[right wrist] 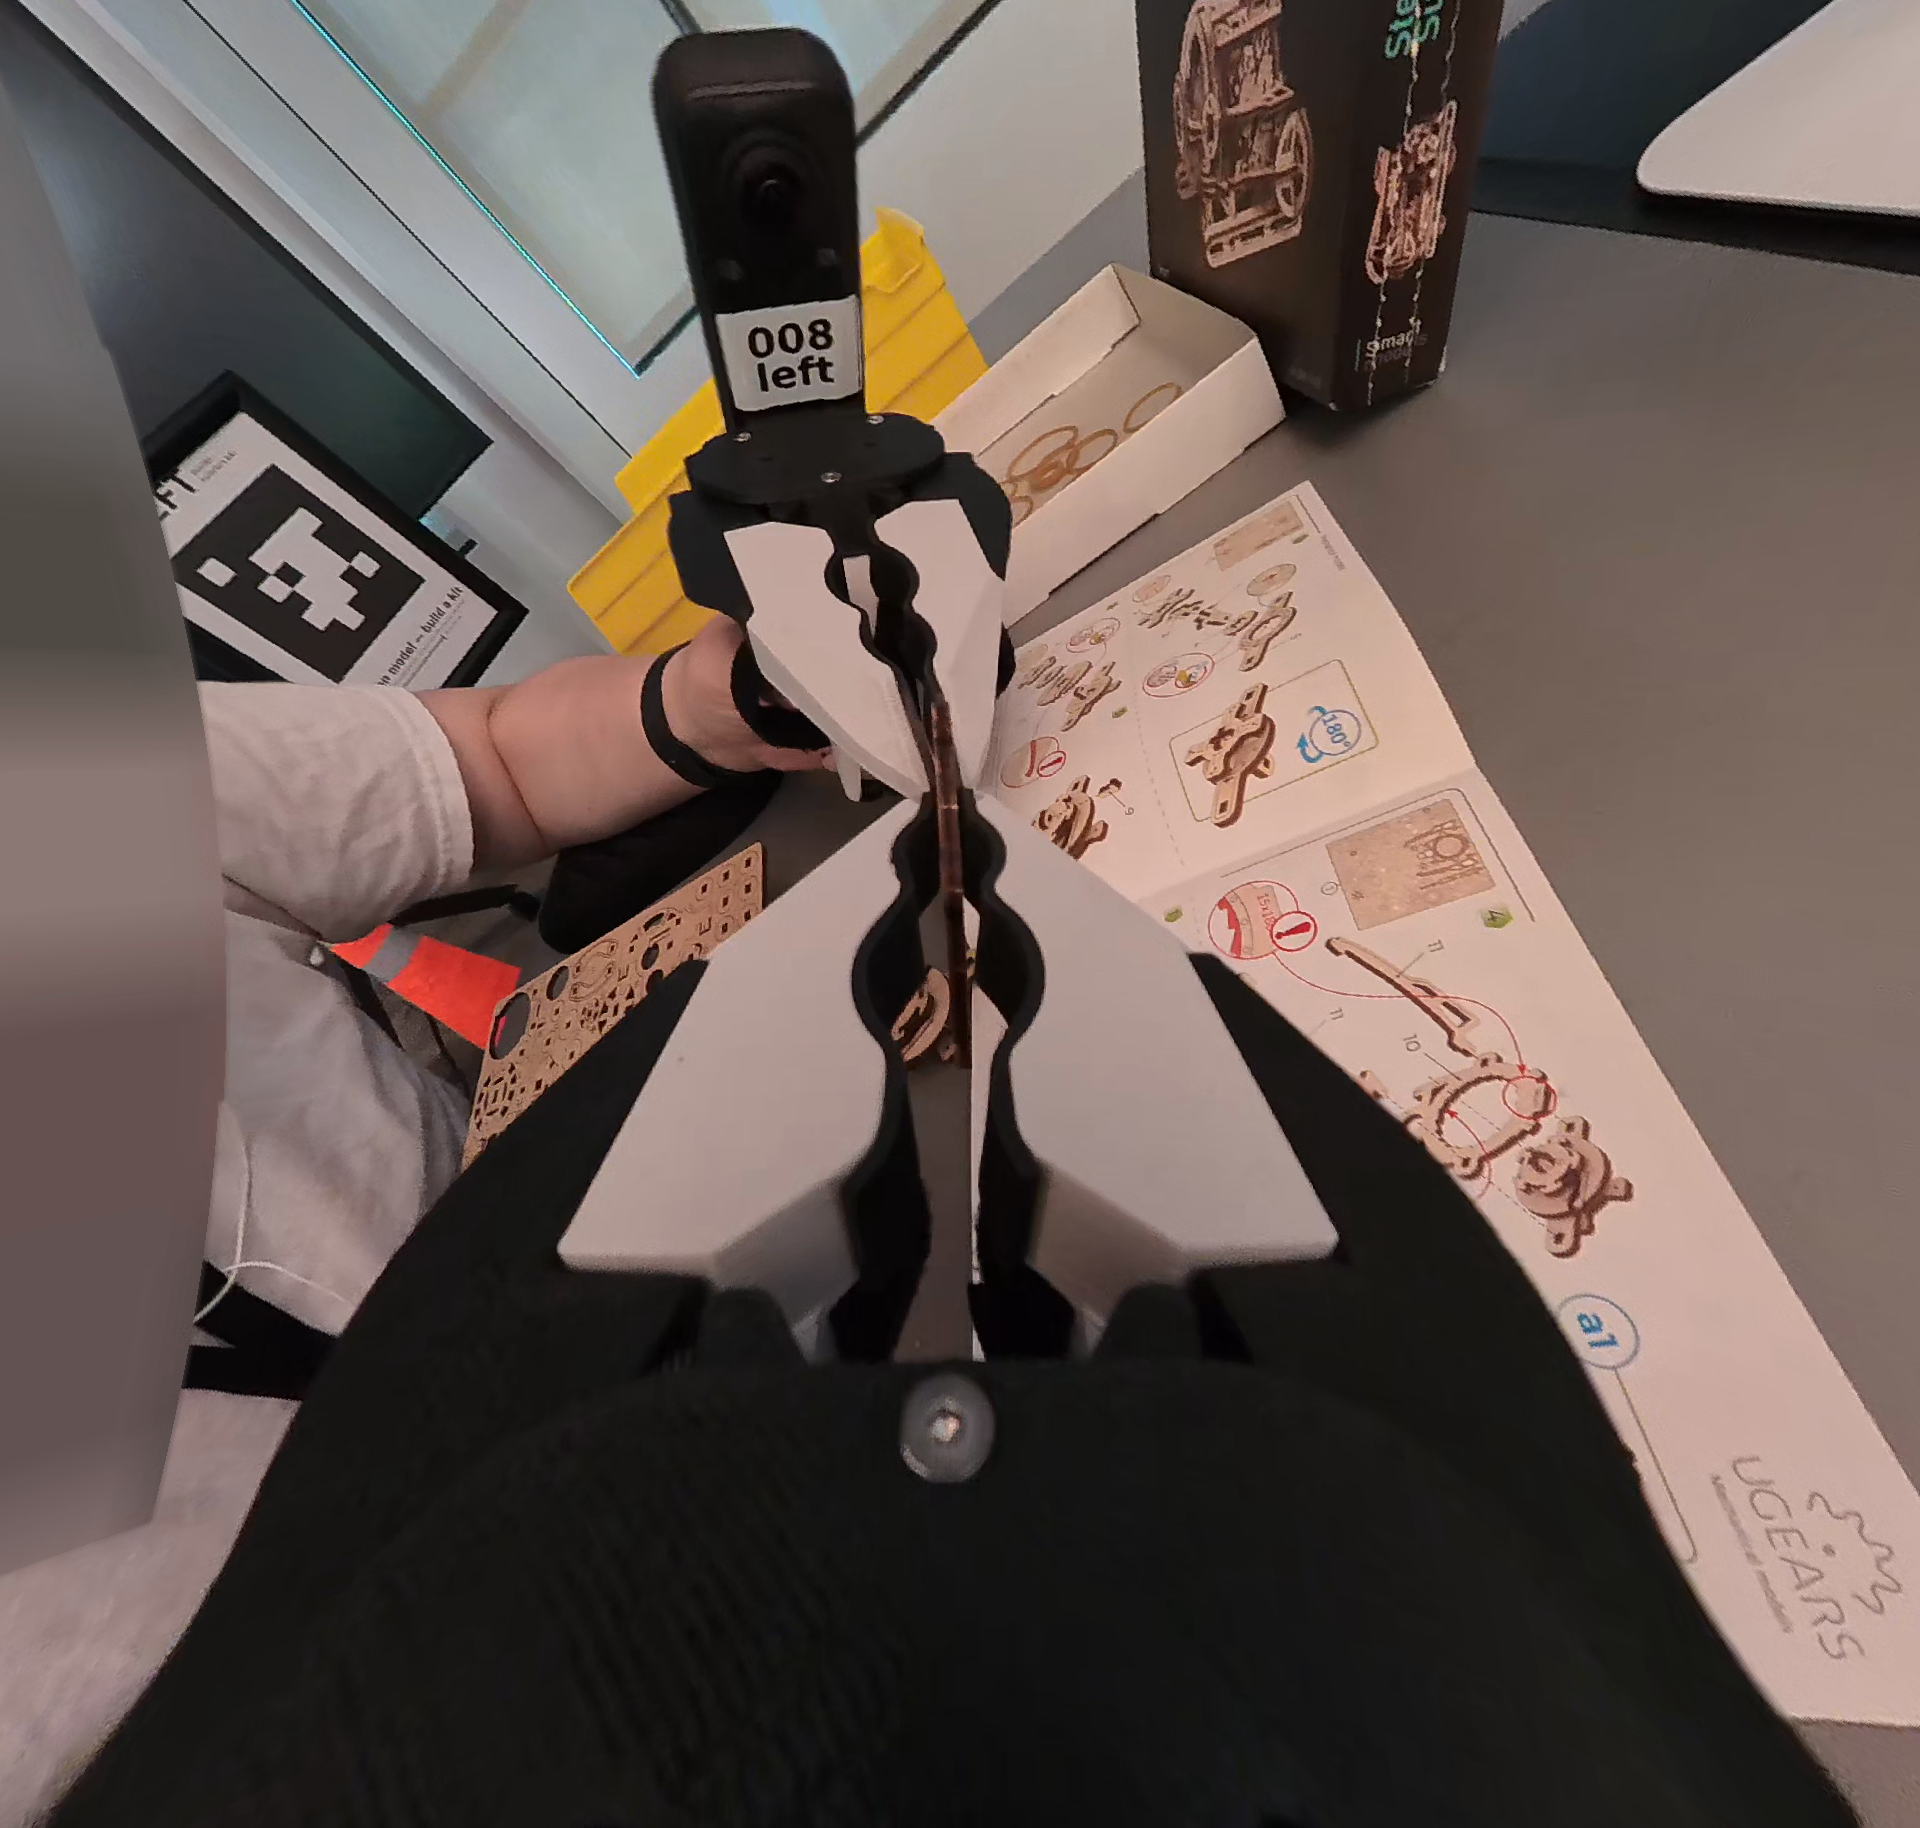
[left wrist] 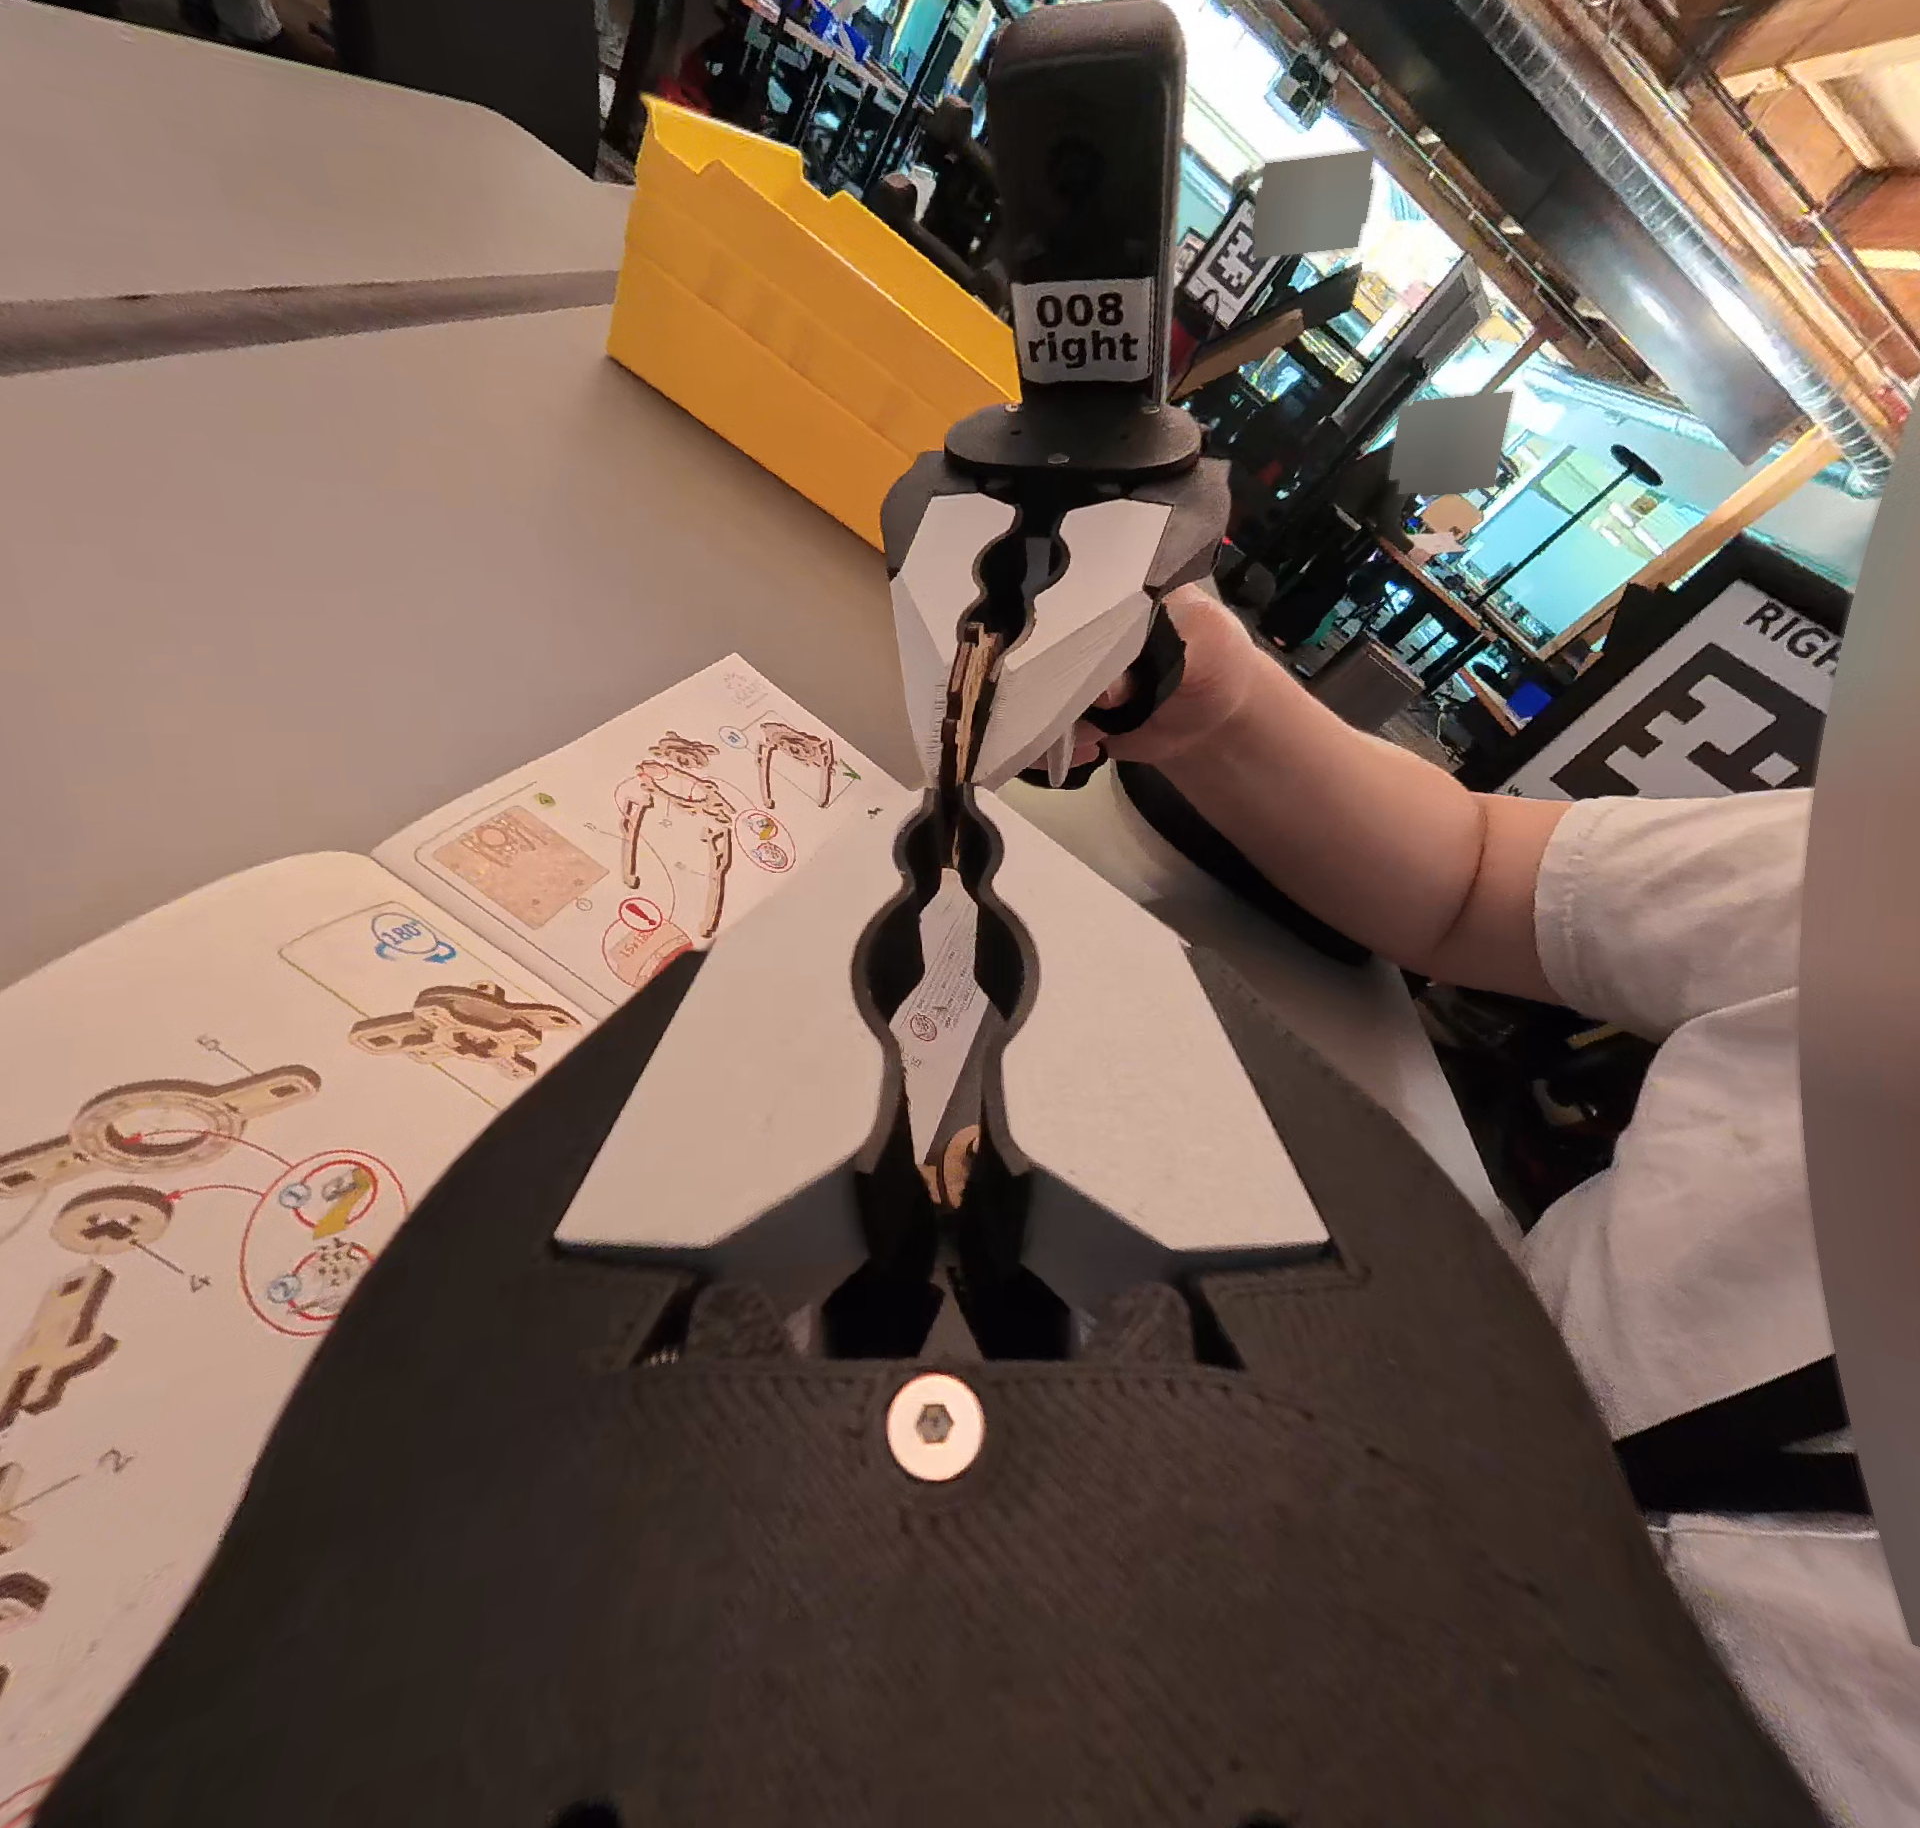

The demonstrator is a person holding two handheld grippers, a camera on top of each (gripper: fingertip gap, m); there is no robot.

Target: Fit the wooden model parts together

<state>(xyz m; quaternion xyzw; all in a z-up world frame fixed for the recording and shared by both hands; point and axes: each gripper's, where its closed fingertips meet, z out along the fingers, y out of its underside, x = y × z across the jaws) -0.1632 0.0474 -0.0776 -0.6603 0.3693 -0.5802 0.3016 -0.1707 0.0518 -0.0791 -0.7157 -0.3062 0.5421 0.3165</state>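
Observation:
My left gripper [left wrist: 951,812] and right gripper [left wrist: 961,776] meet tip to tip above the grey table [left wrist: 312,583]. The left is shut on a flat wooden part [left wrist: 951,1170] that sits edge-on deep between its fingers. The right is shut on another light wooden part [left wrist: 975,672], which sticks out toward the left gripper's tips. In the right wrist view, my right gripper [right wrist: 945,817] holds a thin dark-edged wooden piece [right wrist: 945,895] with a curled part [right wrist: 930,1025] behind it. This piece runs on into the left gripper [right wrist: 930,781]. Where the parts join is hidden.
An open instruction booklet [left wrist: 582,874] lies flat under the grippers, also in the right wrist view [right wrist: 1351,843]. A yellow bin [left wrist: 790,324], a white tray [right wrist: 1195,365] holding wooden rings and a dark product box [right wrist: 1320,147] stand behind. A punched wooden sheet [right wrist: 613,957] lies near the person's arm. Left and right tips are no more than a few centimetres apart.

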